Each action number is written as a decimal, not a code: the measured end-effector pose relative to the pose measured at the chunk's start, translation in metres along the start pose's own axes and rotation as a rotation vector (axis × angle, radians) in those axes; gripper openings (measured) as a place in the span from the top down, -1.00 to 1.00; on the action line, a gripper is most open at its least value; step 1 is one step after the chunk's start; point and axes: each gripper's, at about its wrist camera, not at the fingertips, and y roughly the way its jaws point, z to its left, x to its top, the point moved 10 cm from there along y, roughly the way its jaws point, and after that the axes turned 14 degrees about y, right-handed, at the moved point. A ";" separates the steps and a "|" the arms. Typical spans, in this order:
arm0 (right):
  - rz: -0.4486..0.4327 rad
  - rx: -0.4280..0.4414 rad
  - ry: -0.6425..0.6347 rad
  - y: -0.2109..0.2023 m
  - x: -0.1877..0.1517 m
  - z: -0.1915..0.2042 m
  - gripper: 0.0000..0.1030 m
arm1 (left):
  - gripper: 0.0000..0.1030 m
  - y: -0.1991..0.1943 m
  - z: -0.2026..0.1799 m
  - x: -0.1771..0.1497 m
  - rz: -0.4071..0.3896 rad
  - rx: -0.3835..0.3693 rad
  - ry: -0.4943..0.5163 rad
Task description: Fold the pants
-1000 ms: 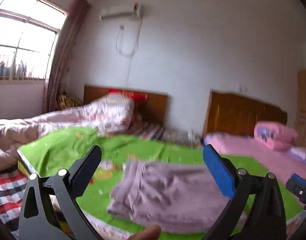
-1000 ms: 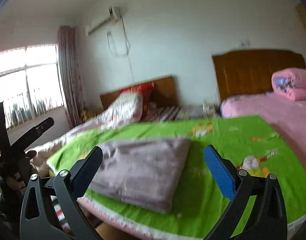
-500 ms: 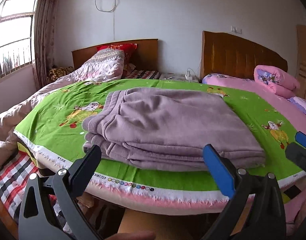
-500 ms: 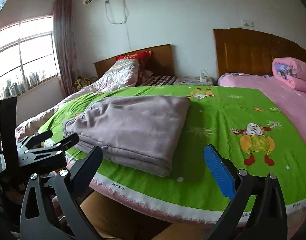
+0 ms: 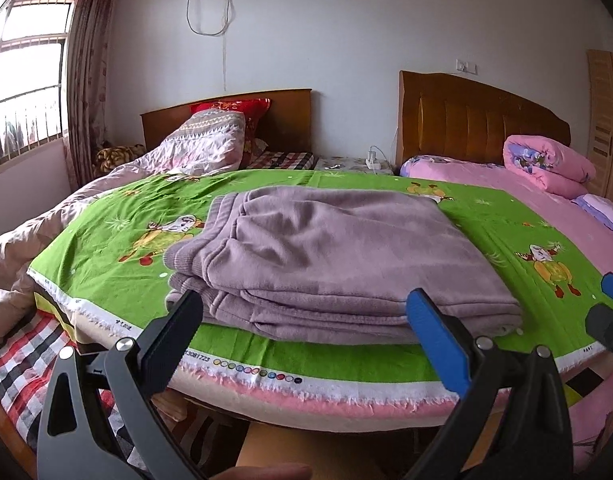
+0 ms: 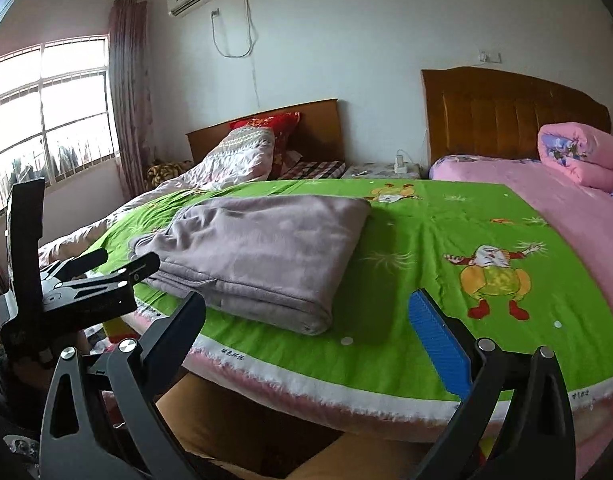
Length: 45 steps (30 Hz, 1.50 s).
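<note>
Mauve-grey pants [image 5: 338, 256] lie folded in a thick rectangle on a green cartoon-print sheet [image 5: 106, 240], near its front edge. My left gripper [image 5: 306, 332] is open, held just in front of the pants' near edge, with nothing between its fingers. In the right wrist view the same pants [image 6: 262, 252] sit left of centre. My right gripper [image 6: 306, 332] is open and empty, in front of the bare green sheet [image 6: 446, 240] to the right of the pants. The left gripper [image 6: 102, 276] shows at the left edge of that view.
A pink bed [image 5: 546, 200] with a rolled pink quilt [image 5: 546, 164] lies to the right, and a rumpled pink quilt [image 5: 38, 236] to the left. Two wooden headboards [image 5: 478, 120] stand against the back wall. A window [image 6: 46, 120] is at the left.
Both views dropped from the wall toward the bed and steadied. The folded pants now fill more of the left view. Both grippers stayed open.
</note>
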 end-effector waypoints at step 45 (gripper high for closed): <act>0.027 -0.001 0.022 0.007 -0.006 -0.002 -0.91 | -0.97 0.001 -0.004 -0.004 0.012 0.000 0.019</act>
